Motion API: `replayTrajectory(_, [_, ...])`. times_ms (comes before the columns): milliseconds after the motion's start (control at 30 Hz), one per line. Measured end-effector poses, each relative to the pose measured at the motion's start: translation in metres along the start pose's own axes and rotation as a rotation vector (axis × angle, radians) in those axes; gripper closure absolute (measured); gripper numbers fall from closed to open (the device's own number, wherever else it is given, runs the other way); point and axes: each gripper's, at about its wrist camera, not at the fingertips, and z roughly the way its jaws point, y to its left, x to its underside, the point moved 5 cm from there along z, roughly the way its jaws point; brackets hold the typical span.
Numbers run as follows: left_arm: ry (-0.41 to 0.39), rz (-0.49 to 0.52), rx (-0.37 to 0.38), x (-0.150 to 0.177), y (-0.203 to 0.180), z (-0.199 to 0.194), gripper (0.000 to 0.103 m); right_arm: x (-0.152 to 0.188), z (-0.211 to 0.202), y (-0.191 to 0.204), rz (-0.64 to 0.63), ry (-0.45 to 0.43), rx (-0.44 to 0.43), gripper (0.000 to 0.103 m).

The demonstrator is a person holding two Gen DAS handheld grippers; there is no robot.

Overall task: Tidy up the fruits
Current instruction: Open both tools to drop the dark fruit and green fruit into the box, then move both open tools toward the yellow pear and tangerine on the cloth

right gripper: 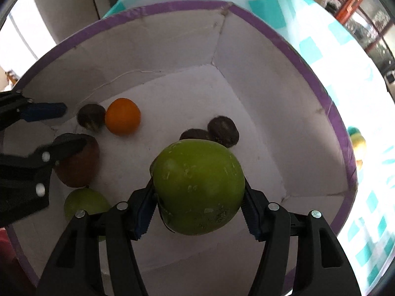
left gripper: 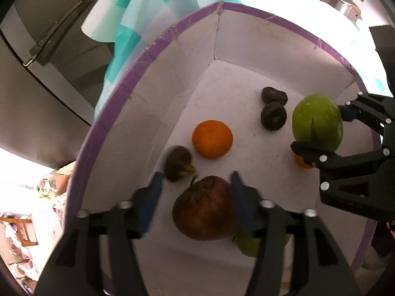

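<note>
Right gripper (right gripper: 198, 209): jaws part-way open, pads clamped on both sides of a green apple (right gripper: 198, 188), held over the box (right gripper: 291, 44). Left gripper (left gripper: 197, 185): jaws apart and empty, a brown fruit (left gripper: 203, 208) lying between them on the box floor, untouched. An orange (left gripper: 212, 139) and dark fruits (left gripper: 273, 116) also lie inside. Box stands on a teal-checked cloth (left gripper: 128, 7); steel fridge (left gripper: 44, 37) behind.
</note>
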Motion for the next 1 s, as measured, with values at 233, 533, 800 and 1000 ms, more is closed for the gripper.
replayTrajectory(233, [-0.019, -0.024, -0.029, 0.001, -0.004, -0.004, 0.025, -0.001, -0.017, -0.005, 0.011, -0.092, -0.027, 0.025])
replayTrajectory(533, [-0.08, -0.128, -0.123, -0.003, -0.018, -0.034, 0.01, 0.012, -0.073, -0.032, -0.004, -0.29, -0.101, 0.025])
replayTrajectory(800, [-0.209, -0.206, -0.145, -0.016, -0.059, -0.099, 0.007, 0.043, -0.129, -0.079, 0.053, -0.451, -0.144, 0.025])
replayTrajectory(1000, [-0.279, -0.149, -0.14, -0.036, -0.133, -0.136, 0.006, 0.097, -0.158, -0.141, 0.12, -0.5, -0.11, 0.025])
